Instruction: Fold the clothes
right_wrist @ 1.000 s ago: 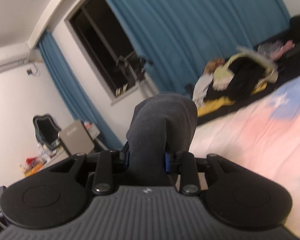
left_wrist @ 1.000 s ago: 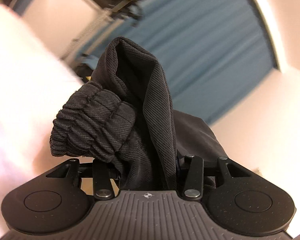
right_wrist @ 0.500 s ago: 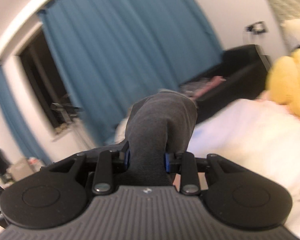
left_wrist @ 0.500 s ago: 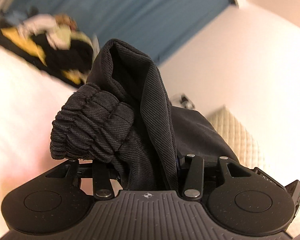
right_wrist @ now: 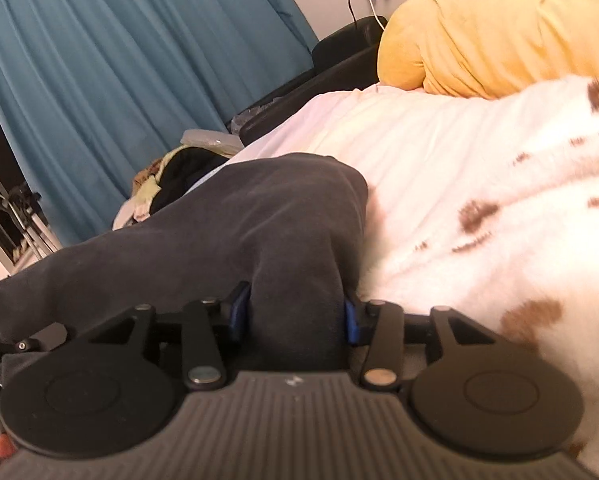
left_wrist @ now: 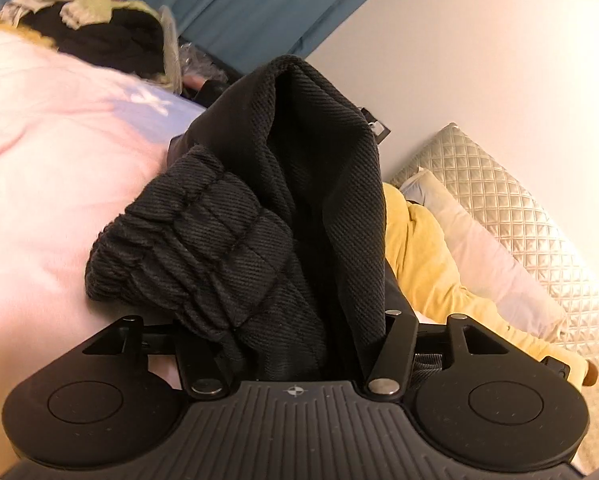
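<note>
Left gripper (left_wrist: 295,344) jaws opening, dark garment (left_wrist: 267,216) bunched between them, filling frame centre. Right gripper (right_wrist: 295,316) jaws opening too, grey fabric between blue pads, draping lower left onto pale bed (right_wrist: 439,168). Step judged: laying garment down, releasing. Next: withdrawing clear, regrasping edge for fold.

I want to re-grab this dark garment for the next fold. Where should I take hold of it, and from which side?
Probably the gathered elastic band of the dark garment: it is thick, ribbed and bunched, so pads can bite. Come from the bed side, low over the pink bedspread. Both the left gripper and right gripper are opening with cloth between them.
</note>
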